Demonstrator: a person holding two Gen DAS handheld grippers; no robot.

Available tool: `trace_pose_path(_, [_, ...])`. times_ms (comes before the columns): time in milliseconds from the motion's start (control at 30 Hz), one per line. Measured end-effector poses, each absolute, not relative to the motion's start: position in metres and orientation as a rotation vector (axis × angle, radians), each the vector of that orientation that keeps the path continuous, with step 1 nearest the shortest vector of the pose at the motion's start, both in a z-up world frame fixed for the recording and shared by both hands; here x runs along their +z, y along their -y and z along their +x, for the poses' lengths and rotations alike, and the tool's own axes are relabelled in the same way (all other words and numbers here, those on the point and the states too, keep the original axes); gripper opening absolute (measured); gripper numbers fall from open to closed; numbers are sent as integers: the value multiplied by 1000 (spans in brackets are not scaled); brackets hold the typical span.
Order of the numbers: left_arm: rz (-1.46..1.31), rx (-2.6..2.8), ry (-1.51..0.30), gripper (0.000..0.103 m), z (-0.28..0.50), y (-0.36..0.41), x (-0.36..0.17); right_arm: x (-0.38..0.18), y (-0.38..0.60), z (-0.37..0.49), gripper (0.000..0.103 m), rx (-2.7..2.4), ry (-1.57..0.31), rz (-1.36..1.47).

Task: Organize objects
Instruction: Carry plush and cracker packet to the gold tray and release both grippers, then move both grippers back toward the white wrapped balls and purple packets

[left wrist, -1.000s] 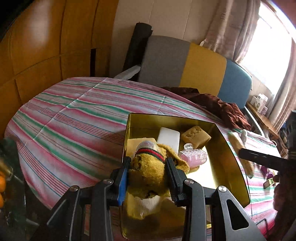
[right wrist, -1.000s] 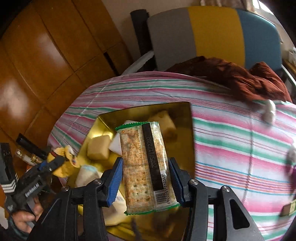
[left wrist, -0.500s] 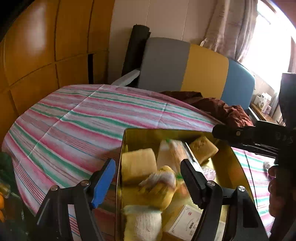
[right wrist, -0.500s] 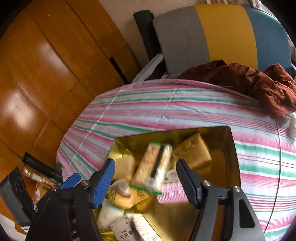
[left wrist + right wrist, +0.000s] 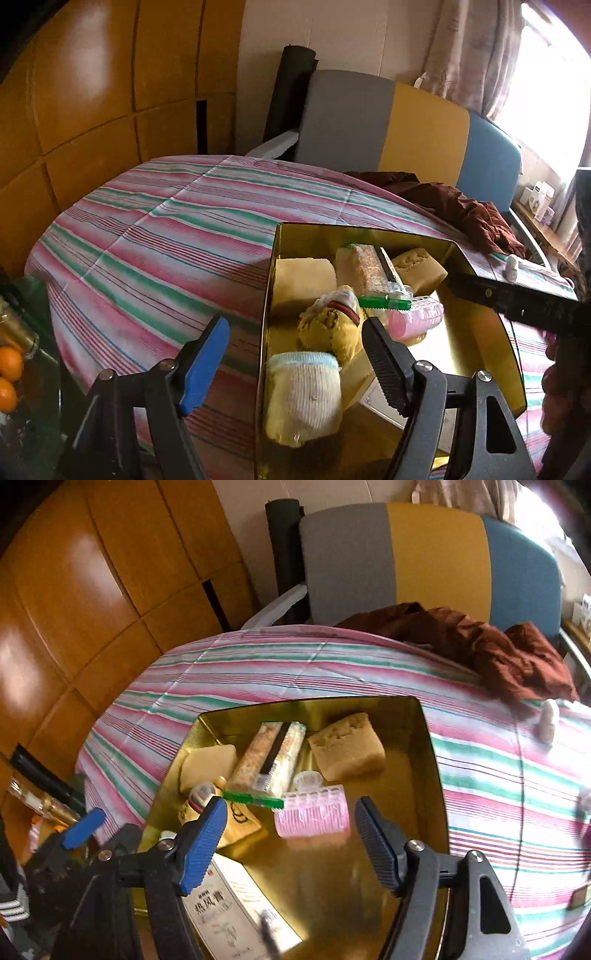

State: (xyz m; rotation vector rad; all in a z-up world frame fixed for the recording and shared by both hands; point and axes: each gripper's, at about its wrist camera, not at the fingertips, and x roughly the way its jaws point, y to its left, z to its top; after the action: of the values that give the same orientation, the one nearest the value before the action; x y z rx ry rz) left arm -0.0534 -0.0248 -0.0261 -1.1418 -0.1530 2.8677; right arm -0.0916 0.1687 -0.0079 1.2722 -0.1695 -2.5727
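Observation:
A gold tin box (image 5: 480,325) (image 5: 428,760) sits on the striped tablecloth. Inside lie a cracker packet (image 5: 369,267) (image 5: 273,757), a yellow sock (image 5: 332,325) (image 5: 236,818), a pale rolled sock (image 5: 303,398), a pink hair roller (image 5: 415,319) (image 5: 314,808), two tan sponges (image 5: 303,275) (image 5: 347,753) and a white printed box (image 5: 236,908). My left gripper (image 5: 291,365) is open and empty above the tin's near left wall. My right gripper (image 5: 288,843) is open and empty above the tin's near part.
A dark red cloth (image 5: 454,206) (image 5: 480,642) lies at the table's far side by a grey, yellow and blue chair (image 5: 406,129). A small white bottle (image 5: 548,718) lies right of the tin. Oranges (image 5: 9,373) sit at the far left.
Both grippers opened. The left let go of the yellow sock and the right let go of the cracker packet; both now lie in the tin. Both grippers drew back.

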Motion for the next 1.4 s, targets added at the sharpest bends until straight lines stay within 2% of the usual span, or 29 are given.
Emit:
trace_pose_path(600, [-1032,2873,55,76,-26,1,-4,0,-177,-61,73,-2678,68,1212])
trace_pose_path(1400, [-990,2787,-94,77,-13,-44,5,-1,-234,-49,73,-2773,183,1222])
